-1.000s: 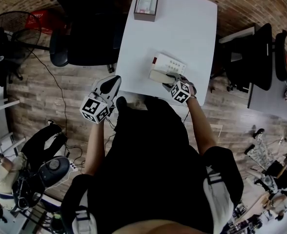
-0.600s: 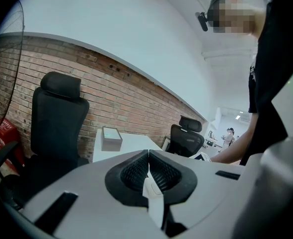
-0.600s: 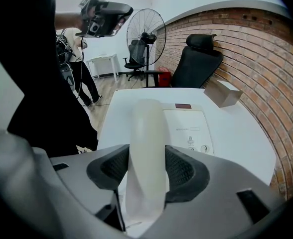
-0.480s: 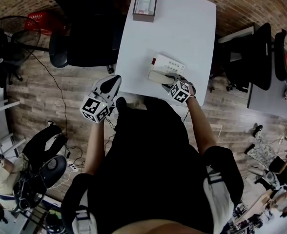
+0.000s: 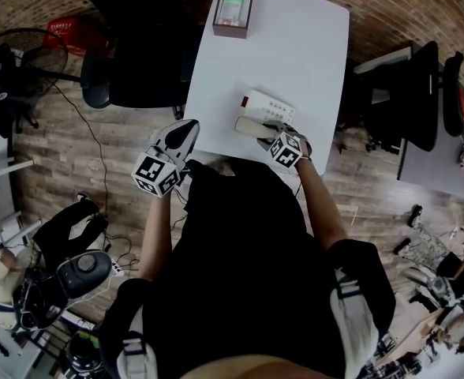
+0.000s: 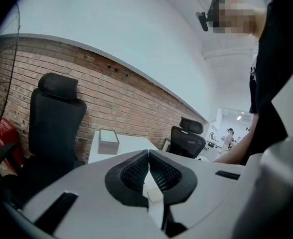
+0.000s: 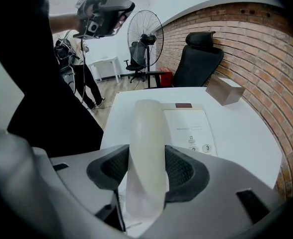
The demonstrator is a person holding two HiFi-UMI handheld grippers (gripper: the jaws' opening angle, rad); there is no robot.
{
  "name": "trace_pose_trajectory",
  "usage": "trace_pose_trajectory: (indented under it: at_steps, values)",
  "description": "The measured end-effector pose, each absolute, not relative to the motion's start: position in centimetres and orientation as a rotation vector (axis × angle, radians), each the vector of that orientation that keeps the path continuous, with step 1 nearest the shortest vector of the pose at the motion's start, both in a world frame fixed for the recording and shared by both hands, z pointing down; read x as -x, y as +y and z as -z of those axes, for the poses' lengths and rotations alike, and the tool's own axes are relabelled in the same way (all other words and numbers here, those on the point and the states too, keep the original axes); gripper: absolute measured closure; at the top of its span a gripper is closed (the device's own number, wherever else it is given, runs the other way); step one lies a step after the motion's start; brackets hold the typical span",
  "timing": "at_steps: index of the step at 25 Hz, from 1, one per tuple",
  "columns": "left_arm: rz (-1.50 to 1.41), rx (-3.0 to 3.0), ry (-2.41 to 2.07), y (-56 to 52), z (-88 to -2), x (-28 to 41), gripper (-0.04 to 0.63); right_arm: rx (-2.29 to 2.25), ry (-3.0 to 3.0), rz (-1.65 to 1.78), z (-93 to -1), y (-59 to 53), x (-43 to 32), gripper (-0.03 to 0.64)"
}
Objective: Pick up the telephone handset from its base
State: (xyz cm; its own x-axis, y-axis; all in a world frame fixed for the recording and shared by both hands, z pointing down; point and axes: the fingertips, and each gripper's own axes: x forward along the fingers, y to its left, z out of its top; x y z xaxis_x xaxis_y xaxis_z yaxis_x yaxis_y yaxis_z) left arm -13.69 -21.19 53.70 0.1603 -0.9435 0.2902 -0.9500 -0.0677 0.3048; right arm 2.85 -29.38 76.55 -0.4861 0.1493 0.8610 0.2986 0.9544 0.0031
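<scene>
Jaws of the right gripper (image 7: 147, 172) press from both sides on the telephone handset (image 7: 147, 128), and the ribbed black pads (image 7: 184, 171) hold its pale body near the lower end. In the right gripper view the handset runs away from the gripper toward 12 o'clock. It lies along the left side of the telephone base (image 7: 189, 126), which shows a small dark window at the top and number keys lower down. Whether the handset is already free of its cradle, the views do not tell.

In the head view the phone stands close to the near edge of the white table (image 5: 295, 46), and the gripper comes to it from 5 o'clock, pointing steeply down. The table carries one more thing, a small box (image 5: 233, 9) with a green top. It sits at the far end, toward 11 o'clock from the phone and well apart from it.

The left gripper (image 6: 149, 169) has its jaws pressed together with nothing between them. It is held at 9 o'clock from the right gripper, off the table's near left corner, above the wooden floor (image 5: 82, 148).

A black office chair (image 5: 137, 61) stands at the table's left side, at 11 o'clock from the left gripper. Farther out, at 9 o'clock from the chair, are a standing fan (image 5: 15, 61) and a red basket (image 5: 66, 28), near the brick wall (image 5: 421, 6).
</scene>
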Motion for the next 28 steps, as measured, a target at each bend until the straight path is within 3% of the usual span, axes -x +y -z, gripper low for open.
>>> trace_pose_trajectory:
  at_steps: [17,28]
  values:
    - [0.015,-2.015,-1.800,-23.8,-55.0,10.6,0.575,0.310,-2.133,0.242,-75.5,-29.8,-3.6,0.411]
    - [-0.032,-2.087,-1.738,-24.8,-53.8,7.7,0.575,0.106,-2.325,0.106,-71.4,-32.6,-3.9,0.411]
